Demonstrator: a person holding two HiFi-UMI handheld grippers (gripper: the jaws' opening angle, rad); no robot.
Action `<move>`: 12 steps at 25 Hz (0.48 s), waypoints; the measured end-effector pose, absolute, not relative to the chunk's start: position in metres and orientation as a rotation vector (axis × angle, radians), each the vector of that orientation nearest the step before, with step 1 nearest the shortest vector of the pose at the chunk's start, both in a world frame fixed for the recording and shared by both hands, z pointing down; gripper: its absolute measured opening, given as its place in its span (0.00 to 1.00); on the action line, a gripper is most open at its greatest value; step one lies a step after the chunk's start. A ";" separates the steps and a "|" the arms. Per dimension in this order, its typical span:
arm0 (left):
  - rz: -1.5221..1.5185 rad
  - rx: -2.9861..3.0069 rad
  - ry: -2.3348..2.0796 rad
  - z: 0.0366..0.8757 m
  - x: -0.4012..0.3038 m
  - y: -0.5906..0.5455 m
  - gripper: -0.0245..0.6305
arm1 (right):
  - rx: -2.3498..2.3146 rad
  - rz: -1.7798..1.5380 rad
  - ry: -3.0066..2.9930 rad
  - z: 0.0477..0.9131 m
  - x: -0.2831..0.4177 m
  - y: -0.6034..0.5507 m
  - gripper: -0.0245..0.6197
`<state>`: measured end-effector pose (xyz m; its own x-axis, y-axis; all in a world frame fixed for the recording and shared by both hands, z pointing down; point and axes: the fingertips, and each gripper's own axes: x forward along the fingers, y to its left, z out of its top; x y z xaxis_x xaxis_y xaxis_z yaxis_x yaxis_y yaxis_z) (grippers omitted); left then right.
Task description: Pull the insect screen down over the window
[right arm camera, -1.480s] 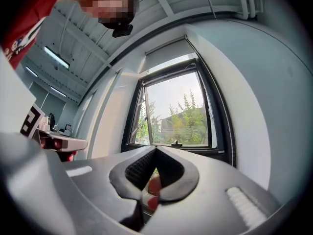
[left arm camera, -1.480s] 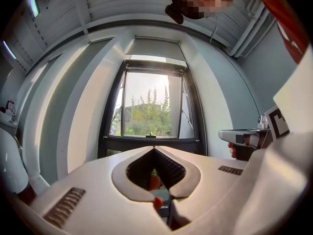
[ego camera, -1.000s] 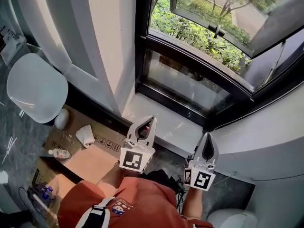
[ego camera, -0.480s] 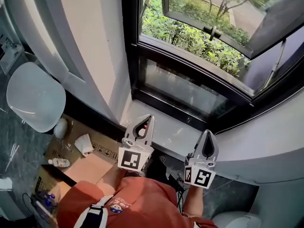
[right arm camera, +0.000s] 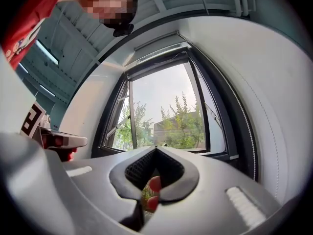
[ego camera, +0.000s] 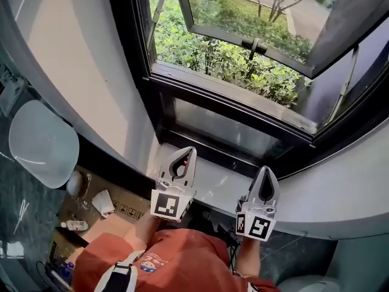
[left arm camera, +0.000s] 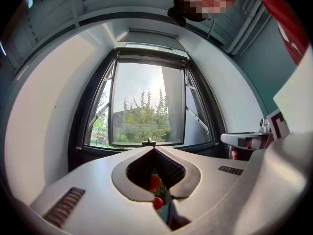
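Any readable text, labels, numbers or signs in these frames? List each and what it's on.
No legible words anywhere.
On the cardboard box: printed symbols, too small to read.
On the bottle: label blurred, unreadable.
On the left hand-held gripper and right hand-held gripper: square markers, patterns only, no text.

Matt white wall around a dark, smooth window frame, seen from above your two grippers.

Low in the frame, your left gripper and right gripper look like matt pale-grey plastic. Their inner pads are black and finely ribbed. The window frame looks like satin-black metal, and its glass is clear and reflective. The sill is pale, smooth and faintly glossy. At lower left, brown cardboard lies on a dark polished floor. Your shirt is red cloth.
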<state>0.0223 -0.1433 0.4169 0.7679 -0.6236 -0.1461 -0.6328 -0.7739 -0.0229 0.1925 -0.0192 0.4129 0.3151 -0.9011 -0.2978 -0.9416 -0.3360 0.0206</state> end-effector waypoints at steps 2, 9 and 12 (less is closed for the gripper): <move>0.197 -2.892 1.009 0.414 0.041 -0.148 0.05 | -2.416 0.385 1.690 0.412 0.210 -0.024 0.05; 0.191 -2.854 0.981 0.400 0.099 -0.162 0.04 | -2.406 0.394 1.633 0.407 0.267 -0.030 0.05; 0.186 -2.855 0.995 0.397 0.116 -0.168 0.05 | -2.407 0.387 1.620 0.408 0.286 -0.033 0.05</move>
<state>0.1159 -0.1675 0.3970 0.7772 -0.6106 -0.1524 -0.6244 -0.7784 -0.0656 0.2859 -0.0326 0.4078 0.3599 -0.8715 -0.3330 -0.9279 -0.3717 -0.0302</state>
